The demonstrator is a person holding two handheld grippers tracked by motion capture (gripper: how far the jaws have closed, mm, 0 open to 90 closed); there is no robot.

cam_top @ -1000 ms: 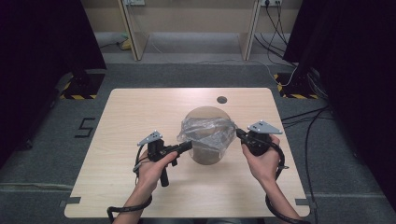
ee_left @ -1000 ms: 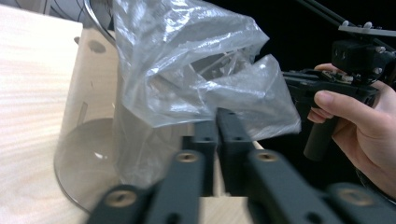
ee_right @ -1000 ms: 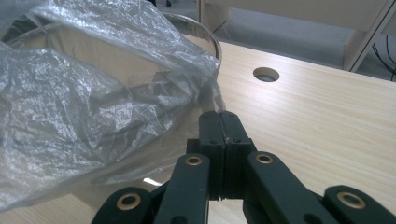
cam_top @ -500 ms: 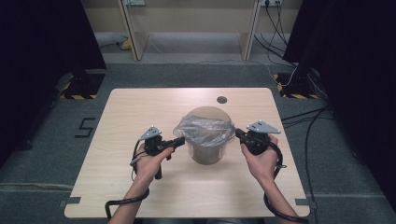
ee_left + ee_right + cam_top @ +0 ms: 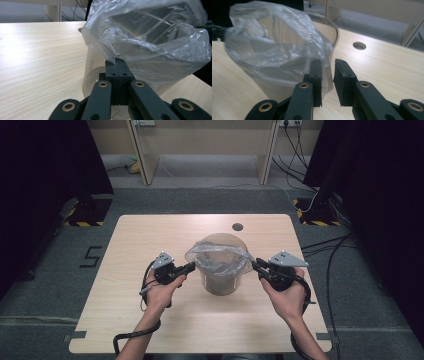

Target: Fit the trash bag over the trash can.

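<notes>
A clear cylindrical container [image 5: 220, 284] stands mid-table with a thin transparent plastic bag [image 5: 217, 257] draped in and over its rim. My left gripper [image 5: 189, 267] is at the bag's left side, and in the left gripper view its jaws [image 5: 118, 62] are pressed together on the bag's [image 5: 155, 45] lower edge, in front of the container wall [image 5: 91, 72]. My right gripper [image 5: 256, 265] is at the bag's right side. Its jaws [image 5: 327, 62] stand apart, with a fold of the bag [image 5: 274, 50] hanging against the left jaw.
The wooden table [image 5: 150, 235] has a round cable hole [image 5: 237, 226] behind the container, which also appears in the right gripper view as a hole [image 5: 359, 45]. Cables [image 5: 325, 245] run over the floor at the right. Desk legs stand beyond the far edge.
The bag, bunched on top of the container before, is now spread wider across its mouth. My left gripper has shifted slightly up and left with the bag's edge. The right has hardly moved.
</notes>
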